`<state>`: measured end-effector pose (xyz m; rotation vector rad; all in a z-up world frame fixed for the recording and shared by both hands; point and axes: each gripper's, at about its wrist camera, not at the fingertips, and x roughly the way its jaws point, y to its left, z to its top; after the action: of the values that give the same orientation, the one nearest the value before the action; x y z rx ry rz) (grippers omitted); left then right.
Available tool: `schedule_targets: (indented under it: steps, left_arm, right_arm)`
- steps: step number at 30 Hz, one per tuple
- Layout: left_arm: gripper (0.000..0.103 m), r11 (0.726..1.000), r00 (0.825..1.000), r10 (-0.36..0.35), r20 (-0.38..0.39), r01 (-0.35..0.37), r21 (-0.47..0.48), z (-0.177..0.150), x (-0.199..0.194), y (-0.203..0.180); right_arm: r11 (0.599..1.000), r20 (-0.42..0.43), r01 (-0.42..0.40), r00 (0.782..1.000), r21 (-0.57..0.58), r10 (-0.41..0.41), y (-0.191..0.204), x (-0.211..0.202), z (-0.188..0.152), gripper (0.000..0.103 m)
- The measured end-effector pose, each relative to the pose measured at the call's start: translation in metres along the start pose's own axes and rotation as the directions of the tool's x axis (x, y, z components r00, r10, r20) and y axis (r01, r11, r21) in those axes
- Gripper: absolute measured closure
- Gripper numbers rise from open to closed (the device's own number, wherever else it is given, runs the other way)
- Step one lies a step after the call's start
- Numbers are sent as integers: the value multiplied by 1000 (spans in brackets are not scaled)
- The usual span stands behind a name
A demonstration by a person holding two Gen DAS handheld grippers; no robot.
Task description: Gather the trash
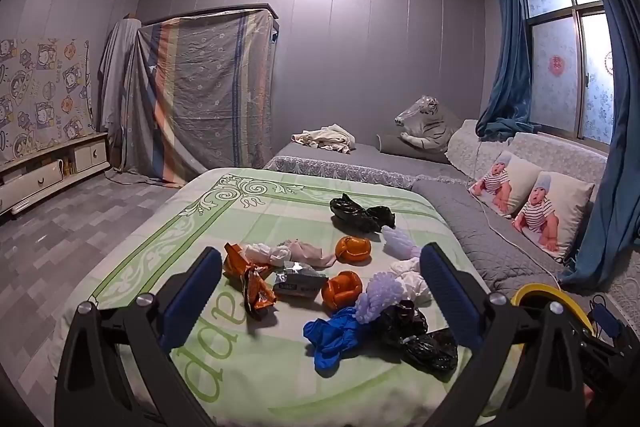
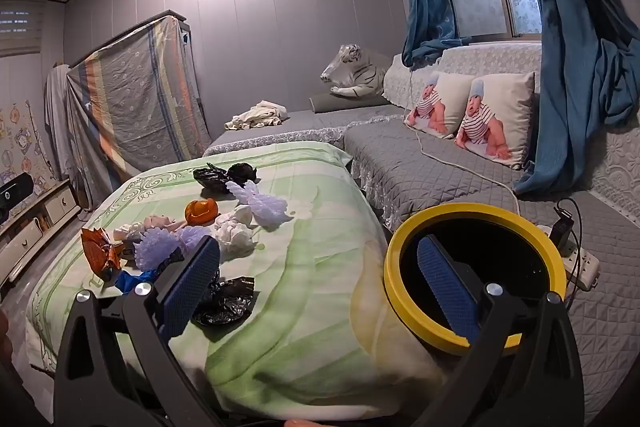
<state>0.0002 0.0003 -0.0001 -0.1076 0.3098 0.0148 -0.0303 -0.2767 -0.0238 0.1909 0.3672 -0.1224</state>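
1. Here, the left gripper [image 1: 320, 291] and right gripper [image 2: 318, 285] are both gaping wide, holding nothing.
2. Two orange peels [image 1: 353, 250], two lilac foam nets [image 1: 378, 293] and one blue glove [image 1: 334, 337] are lying on the green quilt [image 1: 248, 211].
3. One yellow-rimmed bin [image 2: 476, 271] is standing beside it.

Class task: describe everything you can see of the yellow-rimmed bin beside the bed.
The bin is round, with a thick, smooth yellow rim that looks like plastic and a dark inside; no contents show. It stands upright and open-topped against the edge of the green bedcover, next to the grey quilted sofa. The right gripper, open and empty, has one finger in front of its mouth. Its lower body is hidden.
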Motion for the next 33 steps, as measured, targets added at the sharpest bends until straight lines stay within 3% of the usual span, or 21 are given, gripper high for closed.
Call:
schedule_targets:
  steps: [33]
  left_arm:
    - [7, 1000, 1000, -2, 0, 2, 0, 1, -2, -3]
  right_arm:
    - [1000, 9, 1, 1000, -5, -1, -1, -1, 1, 8]
